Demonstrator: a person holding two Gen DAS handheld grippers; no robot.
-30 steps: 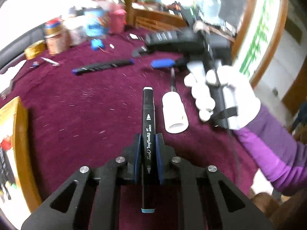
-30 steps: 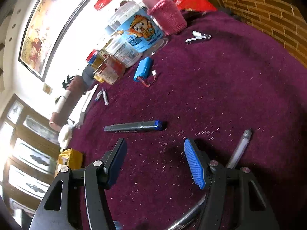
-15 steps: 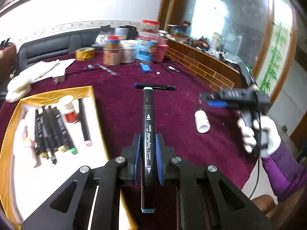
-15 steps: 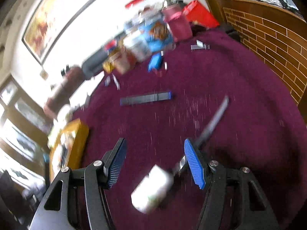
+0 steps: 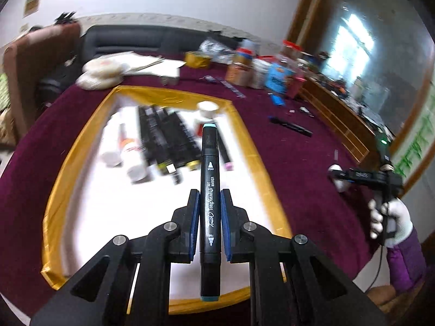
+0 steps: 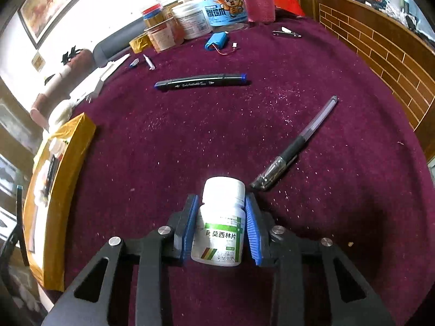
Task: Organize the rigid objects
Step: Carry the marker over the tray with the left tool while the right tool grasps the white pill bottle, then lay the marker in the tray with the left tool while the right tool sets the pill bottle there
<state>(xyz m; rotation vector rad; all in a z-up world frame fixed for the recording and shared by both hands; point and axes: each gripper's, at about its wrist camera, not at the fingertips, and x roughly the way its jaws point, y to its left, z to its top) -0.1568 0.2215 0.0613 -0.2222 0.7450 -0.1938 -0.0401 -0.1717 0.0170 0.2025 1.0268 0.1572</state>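
The art marker point(image 5: 210, 198) sat clamped along its length between the fingers of my left gripper point(image 5: 209, 209), its teal cap pointing forward, so it hung over the white floor of the gold-edged tray point(image 5: 246, 138) in line with the markers already lying there; I judged that carrying it lengthwise would let me lay it down parallel to that row point(image 5: 165, 141) rather than across it. My right gripper point(image 6: 220, 225) had just been closing, and its blue fingers point(image 6: 251, 228) pressed on both sides of the white pill bottle point(image 6: 218, 231), taking the body below the cap where the sides are straight and a squeeze should not slip. The bottle lay low on the maroon surface point(image 6: 299, 87), label up, not yet carried toward the tray. Just beyond it, touching or nearly touching the right finger, lay a clear-barrelled pen point(image 6: 296, 146), angled away. Farther out a second black marker with a blue cap point(image 6: 201, 82) rested alone, well apart from both. These I took as the loose pieces still to be collected. At the far edge stood jars and tubs point(image 6: 190, 21), with a small blue battery pack point(image 6: 217, 42) in front of them; I left those as background.
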